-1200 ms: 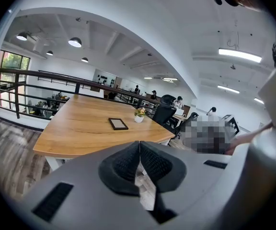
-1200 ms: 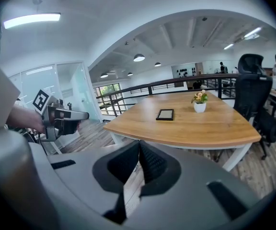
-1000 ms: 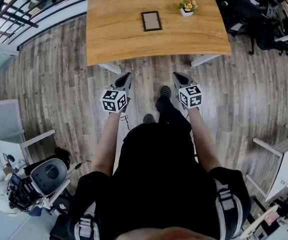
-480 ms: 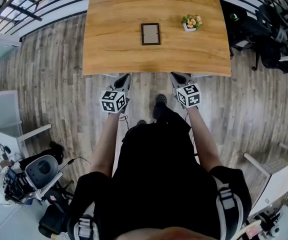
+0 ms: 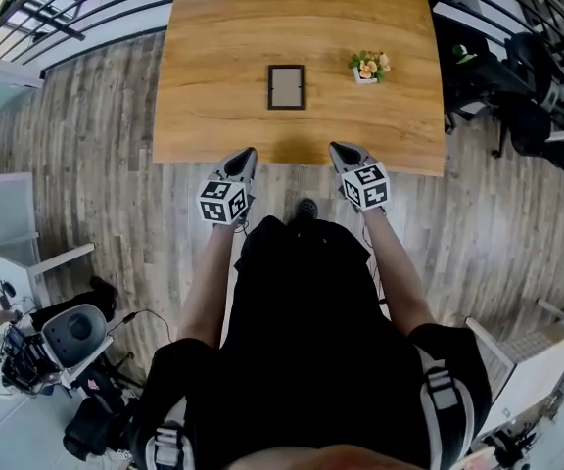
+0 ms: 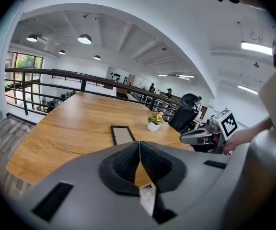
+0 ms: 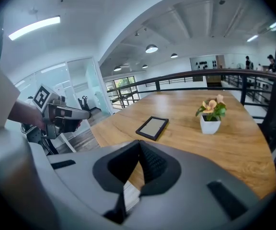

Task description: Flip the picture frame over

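Setting: open-plan office.

Evidence:
- A large wooden table (image 5: pixel 223 57) stands on a wood-plank floor (image 5: pixel 86 155).
- Black swivel office chairs (image 5: pixel 517 96) are grouped just beside the table's right end.
- A black metal railing (image 6: pixel 42 73) runs along the table's far side.
- A glass partition wall (image 7: pixel 83 87) stands beyond the railing.
- The white vaulted ceiling carries dome pendant lamps (image 6: pixel 84 39) and strip lights (image 6: pixel 258 46).
- Several people (image 6: pixel 151 87) stand at the far end of the room, too small for detail.

One frame (image 5: pixel 286 86), one flowerpot (image 5: pixel 366 67), two tools (image 5: pixel 248 155) (image 5: pixel 338 151).
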